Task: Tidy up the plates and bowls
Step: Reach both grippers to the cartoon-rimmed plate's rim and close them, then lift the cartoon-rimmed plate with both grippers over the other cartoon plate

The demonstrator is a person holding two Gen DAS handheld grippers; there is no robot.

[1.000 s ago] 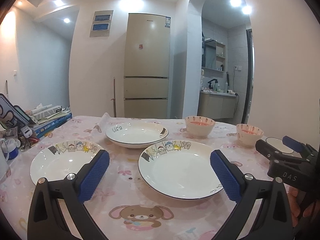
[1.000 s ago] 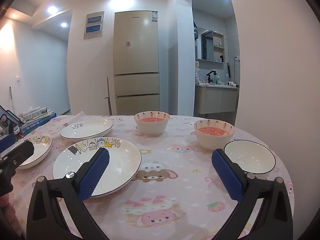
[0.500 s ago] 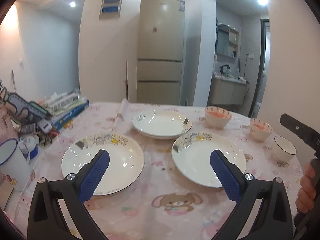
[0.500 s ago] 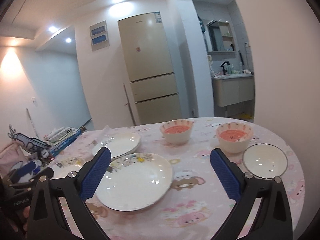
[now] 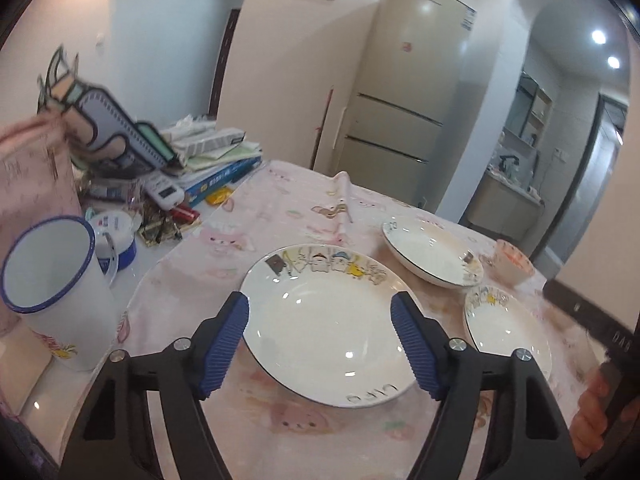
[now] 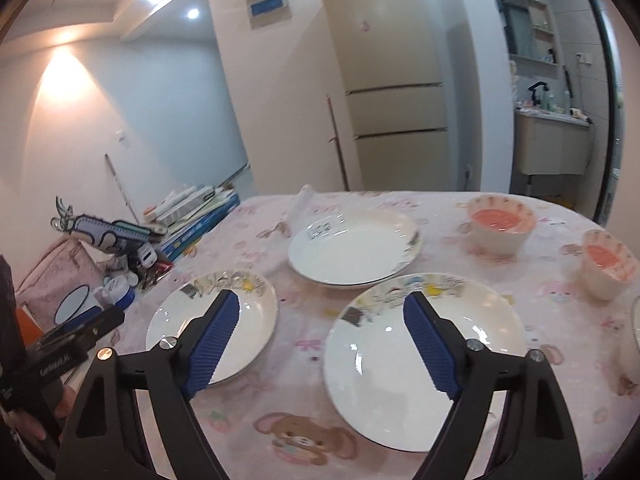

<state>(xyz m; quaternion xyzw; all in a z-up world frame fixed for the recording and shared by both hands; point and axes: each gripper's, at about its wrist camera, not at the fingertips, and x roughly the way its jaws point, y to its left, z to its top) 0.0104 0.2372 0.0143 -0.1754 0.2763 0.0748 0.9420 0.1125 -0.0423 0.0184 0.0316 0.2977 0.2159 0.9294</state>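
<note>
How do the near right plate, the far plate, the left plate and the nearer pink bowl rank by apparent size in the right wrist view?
1. Near right plate, though it is also nearest to the camera.
2. Far plate and left plate look about alike; I would not rank them.
3. Pink bowl, clearly smallest.

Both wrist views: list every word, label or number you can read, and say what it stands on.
"LIFE": near rim of the cartoon plate in front of the left claw, seen upside down, so read with some doubt.
Right claw: no text.
Printing on the blue book, fridge label, remote and the other claw's body: too blurred to read.
</note>
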